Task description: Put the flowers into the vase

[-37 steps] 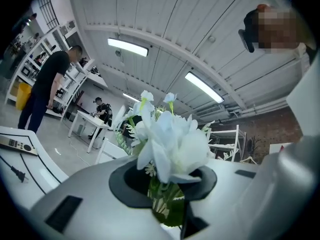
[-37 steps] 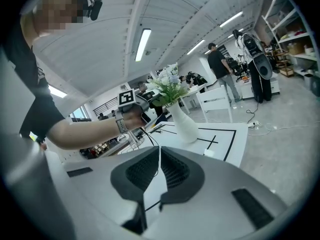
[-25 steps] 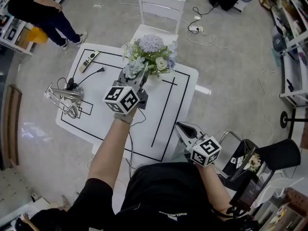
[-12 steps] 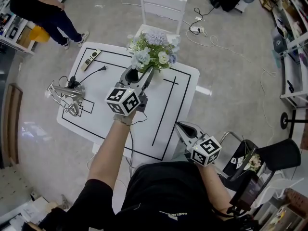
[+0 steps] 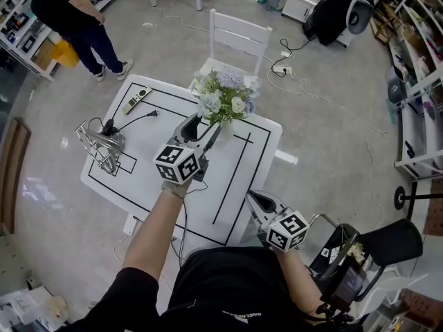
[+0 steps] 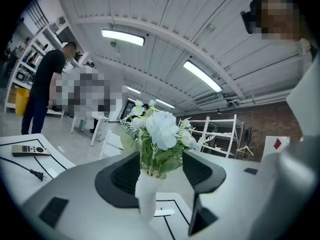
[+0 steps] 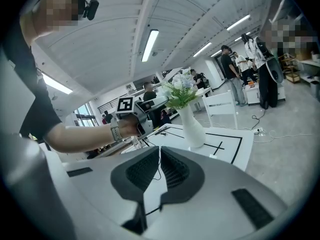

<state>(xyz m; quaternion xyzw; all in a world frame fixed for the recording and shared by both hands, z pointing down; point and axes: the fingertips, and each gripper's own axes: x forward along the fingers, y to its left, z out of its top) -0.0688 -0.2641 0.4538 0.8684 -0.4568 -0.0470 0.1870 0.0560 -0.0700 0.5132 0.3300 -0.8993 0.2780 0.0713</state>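
Flowers (image 5: 225, 97) upright in white vase (image 6: 146, 196), far side of table (image 5: 131, 161). Vase stands dead ahead of left gripper (image 5: 201, 124), framed in its gap. Jaws have just been opening, now spread wide, pads clear of vase. Right gripper (image 5: 255, 200) well apart at near edge, jaws drawn together, empty. Head view hides vase under blooms; right gripper view shows it whole.

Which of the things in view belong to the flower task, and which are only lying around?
For the job: flowers, already standing in the white vase; left gripper, whose jaws have just been opening, nothing between them, the vase just ahead.
Lying about: remote control, black plug cable, wire rack, white chair.
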